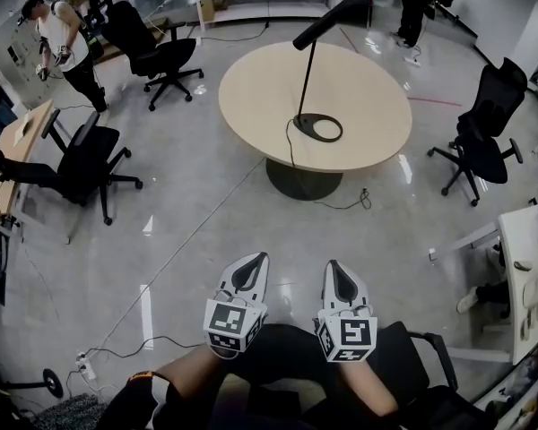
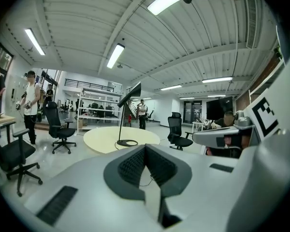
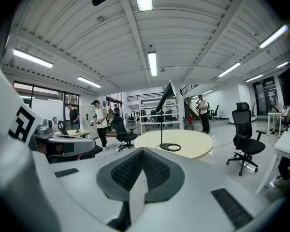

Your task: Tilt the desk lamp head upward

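Ahead of both hand-held grippers, well apart from them across open floor, the head view shows a round counter carrying the desk lamp. Its ring base sits on the counter's near part, the stem stands upright, and the lamp head runs as a long slanted bar from the stem top. The left hand-held gripper and right hand-held gripper are low in the picture, side by side, both pointing toward the counter. A black office chair stands off to the left of the left hand-held gripper, and a person stands farther off beyond it.

Left gripper view: the jaws are brought together at their tips with nothing between them (the ribbed pads meet in a narrow V). The desk lamp stands straight ahead and slightly left, far beyond the tips, on the counter; its head rises at a slant.

Right gripper view: the jaws are likewise closed tip to tip and hold nothing. The desk lamp stands ahead and slightly right of the tips, well apart, with its base on the counter and its head slanted upward. Another office chair stands far right.
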Demonstrator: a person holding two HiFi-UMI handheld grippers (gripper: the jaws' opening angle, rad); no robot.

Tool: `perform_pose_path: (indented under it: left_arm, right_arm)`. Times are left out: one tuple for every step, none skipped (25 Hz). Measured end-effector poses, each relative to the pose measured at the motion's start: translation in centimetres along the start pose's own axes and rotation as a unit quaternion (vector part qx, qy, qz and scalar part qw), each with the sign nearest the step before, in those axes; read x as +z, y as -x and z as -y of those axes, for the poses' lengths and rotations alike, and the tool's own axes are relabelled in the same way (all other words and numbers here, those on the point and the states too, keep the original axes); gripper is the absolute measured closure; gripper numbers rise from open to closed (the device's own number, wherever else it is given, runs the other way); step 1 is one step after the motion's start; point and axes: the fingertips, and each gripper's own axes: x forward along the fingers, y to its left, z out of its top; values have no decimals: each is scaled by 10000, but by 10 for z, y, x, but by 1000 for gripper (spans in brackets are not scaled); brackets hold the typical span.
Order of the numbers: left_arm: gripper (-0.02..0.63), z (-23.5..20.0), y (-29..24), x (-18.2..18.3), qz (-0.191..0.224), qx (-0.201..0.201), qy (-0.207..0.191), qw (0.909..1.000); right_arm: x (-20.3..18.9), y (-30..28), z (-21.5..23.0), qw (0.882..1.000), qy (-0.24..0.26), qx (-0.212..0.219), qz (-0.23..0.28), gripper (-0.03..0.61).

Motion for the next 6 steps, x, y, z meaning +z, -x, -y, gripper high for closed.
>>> perform_pose_path:
  left_arm:
    - [569,0,0,0,-2,3,-4,10000]
    - [569,1,0,0,-4,5,-9,10000]
    - [569,2,0,0,-6,4,-15,10000]
    - [569,4,0,1,-8,2,-20,10000]
    - [569,6,0,1,-10,-1,-26,10000]
    - [569,8,0,1,-13,-3,-33,10000]
  right_arm:
    - [0,0,0,10000,-7,7,-2,565]
    - [0,0,0,10000,-16,11,-4,565]
    - [0,1,1,10000,-24,15,-3,565]
    - [0,2,2,10000,-31,20,-1,565]
    - [0,3,3,10000,-36,25,3,565]
    - [0,4,3,10000,-41,30,8,565]
